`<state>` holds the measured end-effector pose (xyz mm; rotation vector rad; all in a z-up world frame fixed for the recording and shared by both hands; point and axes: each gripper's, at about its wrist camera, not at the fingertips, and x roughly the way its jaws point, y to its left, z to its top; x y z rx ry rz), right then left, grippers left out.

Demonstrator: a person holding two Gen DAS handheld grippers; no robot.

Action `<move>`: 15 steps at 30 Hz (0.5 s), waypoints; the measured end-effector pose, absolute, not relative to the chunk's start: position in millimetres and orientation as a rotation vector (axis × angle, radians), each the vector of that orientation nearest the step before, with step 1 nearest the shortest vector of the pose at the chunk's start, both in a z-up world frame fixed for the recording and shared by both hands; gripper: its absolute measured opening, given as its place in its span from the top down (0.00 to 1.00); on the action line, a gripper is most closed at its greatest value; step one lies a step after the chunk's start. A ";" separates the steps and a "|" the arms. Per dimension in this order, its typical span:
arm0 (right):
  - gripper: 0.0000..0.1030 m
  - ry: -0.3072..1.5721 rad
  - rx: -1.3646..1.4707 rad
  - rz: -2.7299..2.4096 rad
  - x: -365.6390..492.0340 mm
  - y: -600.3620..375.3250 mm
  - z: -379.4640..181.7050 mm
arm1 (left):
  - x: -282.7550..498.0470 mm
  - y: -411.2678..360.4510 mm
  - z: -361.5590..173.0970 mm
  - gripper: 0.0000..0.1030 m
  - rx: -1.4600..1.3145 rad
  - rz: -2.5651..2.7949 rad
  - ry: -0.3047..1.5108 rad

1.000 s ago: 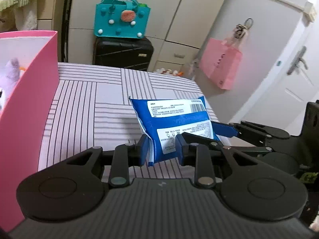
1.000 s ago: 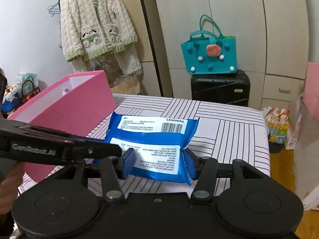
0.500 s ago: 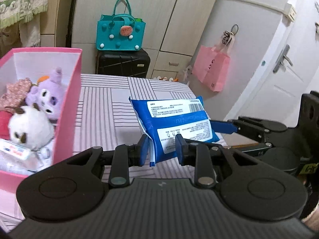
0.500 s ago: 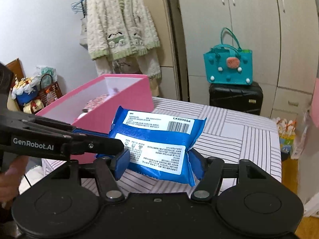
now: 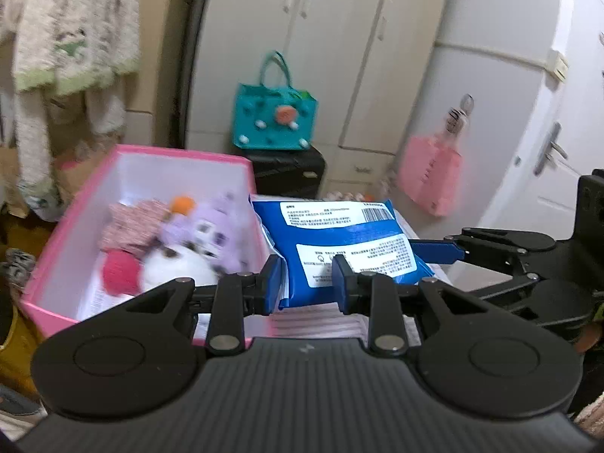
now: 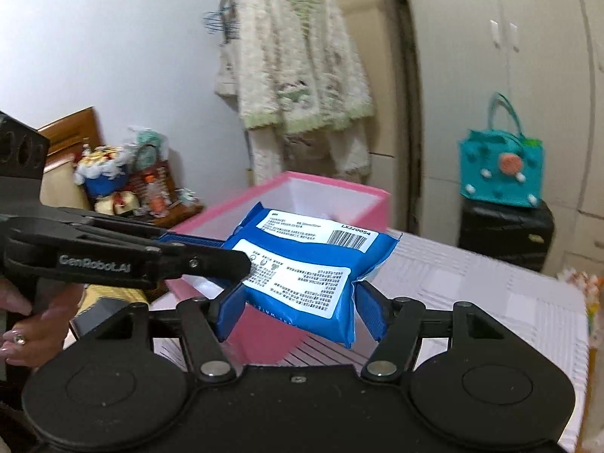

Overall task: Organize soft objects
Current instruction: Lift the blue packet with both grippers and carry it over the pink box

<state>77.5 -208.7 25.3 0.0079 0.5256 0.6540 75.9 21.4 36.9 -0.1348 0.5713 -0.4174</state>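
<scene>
The toys (image 5: pixel 181 241) in the pink box (image 5: pixel 181 153) are smeared by motion in the left wrist view, so their kinds cannot be told; the left gripper (image 5: pixel 307 283) covers the box's near corner. In the right wrist view the blue pack (image 6: pixel 302 264) and the left gripper's arm hide nearly all the box's inside. The pack's small print is too fine to read in either view. Its underside is out of sight. The cardigan (image 5: pixel 71 26) is blurred and cut off at the top and left edges. The hand (image 6: pixel 34 317) at the left edge is cut off. The clutter (image 6: pixel 124 181) by the wall is too blurred to name.
</scene>
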 end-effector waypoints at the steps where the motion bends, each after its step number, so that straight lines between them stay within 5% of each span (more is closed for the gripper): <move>1: 0.32 0.519 -0.005 0.669 78.3 -200.3 28.8 | 75.2 29.9 39.3 0.74 -0.139 -0.406 0.565; 15: 0.32 0.530 -0.118 0.702 136.7 -105.8 36.3 | 143.2 92.1 38.6 0.72 -0.166 -0.245 0.612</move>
